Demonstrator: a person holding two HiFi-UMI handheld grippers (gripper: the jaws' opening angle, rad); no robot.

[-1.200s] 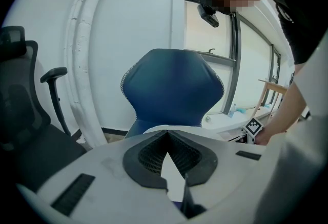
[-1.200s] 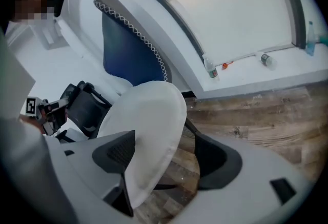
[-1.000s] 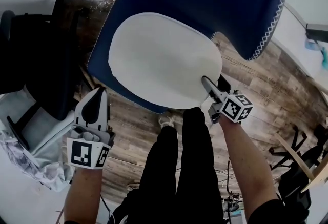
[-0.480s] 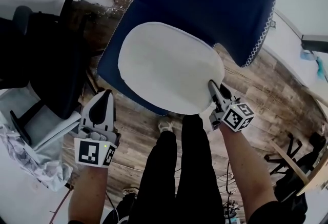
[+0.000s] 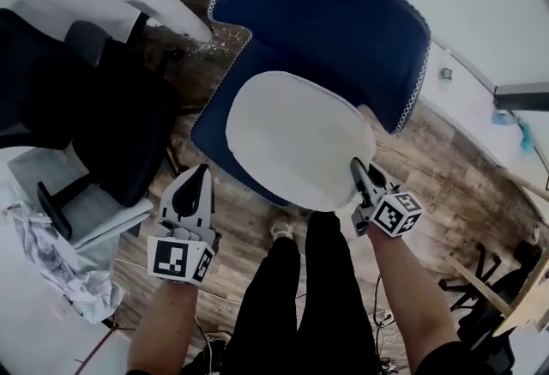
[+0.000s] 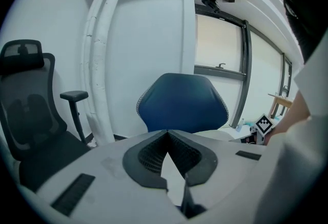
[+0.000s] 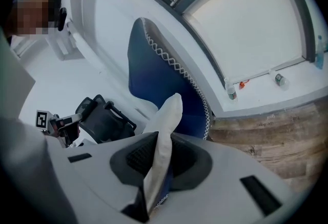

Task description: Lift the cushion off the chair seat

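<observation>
Cushion [image 5: 296,137] over blue chair seat [image 5: 213,126]. Its 5 o'clock rim is pinched in right tongs [image 5: 358,176], which have just been closing; thin-edge grip gives handle for lift. Rim looks raised; whether far side clears seat, cannot tell. Left tongs [image 5: 194,191] pressed together, empty, at 7 o'clock off seat. Backrest [image 5: 334,21] walls 12–1 o'clock, black office chair [image 5: 103,124] crowds 9 o'clock; open room upward.

- An office-like room is indicated.
- A black office chair [image 6: 31,115] with headrest and armrests is seen beside a blue chair [image 6: 182,102].
- A wood-plank floor [image 5: 455,167] and a large grey-framed window [image 7: 246,18] are shown.
</observation>
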